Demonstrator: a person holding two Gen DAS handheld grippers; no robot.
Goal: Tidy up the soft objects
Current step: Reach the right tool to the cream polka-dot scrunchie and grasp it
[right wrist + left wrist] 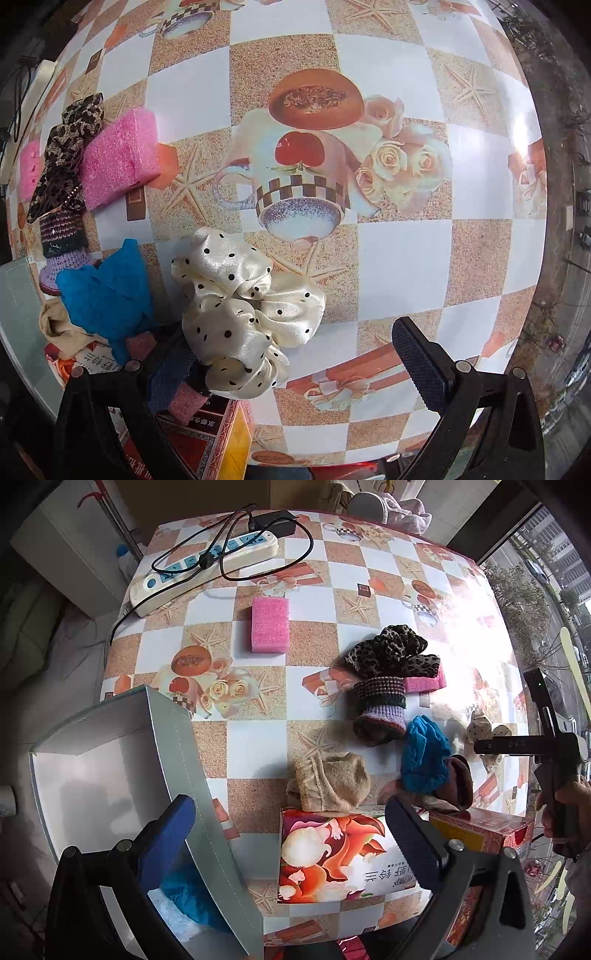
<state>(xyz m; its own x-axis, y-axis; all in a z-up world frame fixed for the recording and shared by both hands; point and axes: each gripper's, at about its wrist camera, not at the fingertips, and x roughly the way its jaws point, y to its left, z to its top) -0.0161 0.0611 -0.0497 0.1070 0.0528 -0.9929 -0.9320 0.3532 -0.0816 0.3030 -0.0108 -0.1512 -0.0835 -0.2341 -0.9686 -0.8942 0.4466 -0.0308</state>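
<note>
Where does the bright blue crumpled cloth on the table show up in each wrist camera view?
Left wrist view: the blue cloth lies right of centre, just right of the striped knitted sock.
Right wrist view: the blue cloth sits lower left, left of the polka-dot scrunchie.
Shared landmark: the striped knitted sock, adjacent in both.

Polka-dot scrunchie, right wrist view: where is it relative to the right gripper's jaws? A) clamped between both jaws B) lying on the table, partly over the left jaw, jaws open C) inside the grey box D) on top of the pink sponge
B: the polka-dot scrunchie rests on the table, overlapping the left jaw of the right gripper, whose jaws stand wide apart.
</note>
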